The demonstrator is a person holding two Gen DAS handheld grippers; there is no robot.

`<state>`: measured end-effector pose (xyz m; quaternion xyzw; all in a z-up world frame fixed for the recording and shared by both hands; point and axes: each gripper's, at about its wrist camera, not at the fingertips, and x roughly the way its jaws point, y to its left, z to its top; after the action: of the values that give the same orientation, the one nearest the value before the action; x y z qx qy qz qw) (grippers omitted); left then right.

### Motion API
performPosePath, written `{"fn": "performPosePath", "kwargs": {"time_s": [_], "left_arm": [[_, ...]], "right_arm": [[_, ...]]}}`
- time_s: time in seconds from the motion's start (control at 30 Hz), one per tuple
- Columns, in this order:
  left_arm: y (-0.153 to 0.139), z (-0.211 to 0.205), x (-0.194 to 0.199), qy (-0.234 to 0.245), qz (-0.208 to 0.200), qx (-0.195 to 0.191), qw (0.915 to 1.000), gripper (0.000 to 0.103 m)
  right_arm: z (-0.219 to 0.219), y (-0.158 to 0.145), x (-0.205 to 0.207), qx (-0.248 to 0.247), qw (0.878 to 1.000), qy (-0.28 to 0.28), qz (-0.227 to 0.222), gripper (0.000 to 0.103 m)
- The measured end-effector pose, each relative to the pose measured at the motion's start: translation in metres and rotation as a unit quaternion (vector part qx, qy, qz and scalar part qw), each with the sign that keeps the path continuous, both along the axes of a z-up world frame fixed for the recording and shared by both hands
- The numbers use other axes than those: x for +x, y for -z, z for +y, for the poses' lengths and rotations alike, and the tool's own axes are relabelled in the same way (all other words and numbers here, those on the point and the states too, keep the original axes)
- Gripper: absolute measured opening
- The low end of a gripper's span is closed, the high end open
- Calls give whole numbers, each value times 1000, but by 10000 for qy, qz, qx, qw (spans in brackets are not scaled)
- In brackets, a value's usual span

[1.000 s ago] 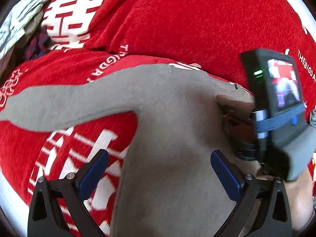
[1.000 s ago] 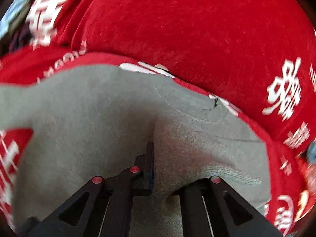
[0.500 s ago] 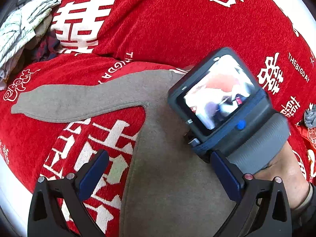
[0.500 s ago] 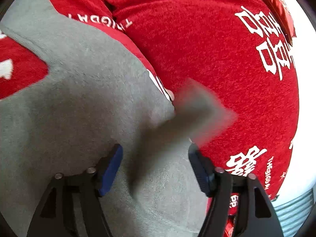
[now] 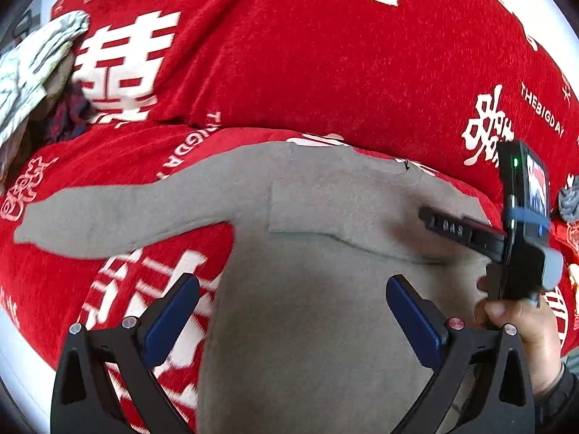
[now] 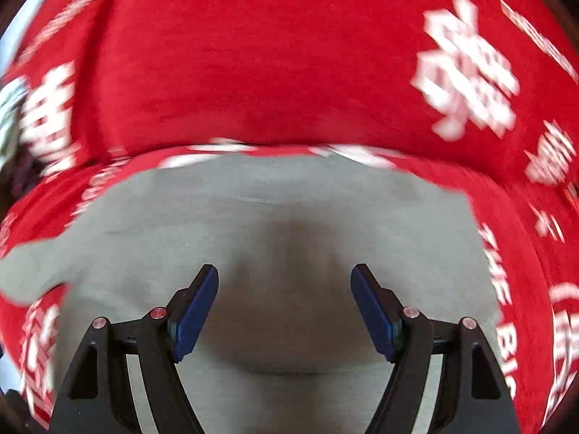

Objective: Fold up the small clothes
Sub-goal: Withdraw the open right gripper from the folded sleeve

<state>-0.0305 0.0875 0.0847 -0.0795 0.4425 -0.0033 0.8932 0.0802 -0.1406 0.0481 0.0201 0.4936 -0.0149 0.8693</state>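
Both tongs open, grey top [image 5: 311, 289] flat

The red cloth [image 5: 325, 72] carries white print. In the left wrist view, "THEBIGDAY" runs along its right side, and again, partly cut off by a fold, near the grey garment's sleeve. At the top left stand the letters "PPY WEDDI", the ends out of view. Large white double-happiness characters are printed across it. A black bar on the right gripper [image 5: 456, 229] bears small letters, too blurred to read surely.
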Motion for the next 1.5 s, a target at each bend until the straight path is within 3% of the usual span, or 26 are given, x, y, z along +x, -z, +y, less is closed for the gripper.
{"fn": "performPosePath", "kwargs": {"time_s": [0.07, 0.13, 0.2, 0.33, 0.47, 0.6, 0.67, 0.9, 1.03, 1.17, 1.5], "left_arm": [[2, -8, 13, 25, -7, 75, 10000, 103], [6, -17, 28, 57, 1, 196, 9998, 103], [13, -23, 44, 44, 109, 258, 9996, 103], [23, -32, 72, 18, 302, 220, 9993, 103], [40, -57, 102, 200, 455, 442, 9978, 103], [68, -71, 112, 295, 755, 805, 9935, 103], [80, -67, 109, 276, 838, 807, 9928, 103], [68, -60, 85, 227, 526, 752, 9955, 103], [69, -65, 69, 321, 597, 722, 9951, 103], [78, -70, 47, 416, 605, 854, 9936, 103], [76, -64, 6, 423, 573, 757, 9946, 103]], "right_arm": [[-4, 10, -1, 26, 9998, -51, 174, 78], [5, 15, -5, 98, 9983, -476, 326, 78], [15, 10, -16, -123, 9959, -882, 161, 78], [-7, 3, -17, -331, 9983, -449, -185, 78], [-32, 19, -2, -179, 9995, -113, 222, 78], [-38, 20, -8, -103, 9997, -201, 124, 80], [-37, 19, -13, -132, 9996, -226, 98, 80], [-36, 10, -43, -170, 9996, -144, -199, 81], [-30, 22, -53, 9, 9994, -289, 171, 81], [-25, 20, -77, -176, 9988, -460, 36, 83], [-37, 21, -141, -223, 9968, -711, -304, 87]]}}
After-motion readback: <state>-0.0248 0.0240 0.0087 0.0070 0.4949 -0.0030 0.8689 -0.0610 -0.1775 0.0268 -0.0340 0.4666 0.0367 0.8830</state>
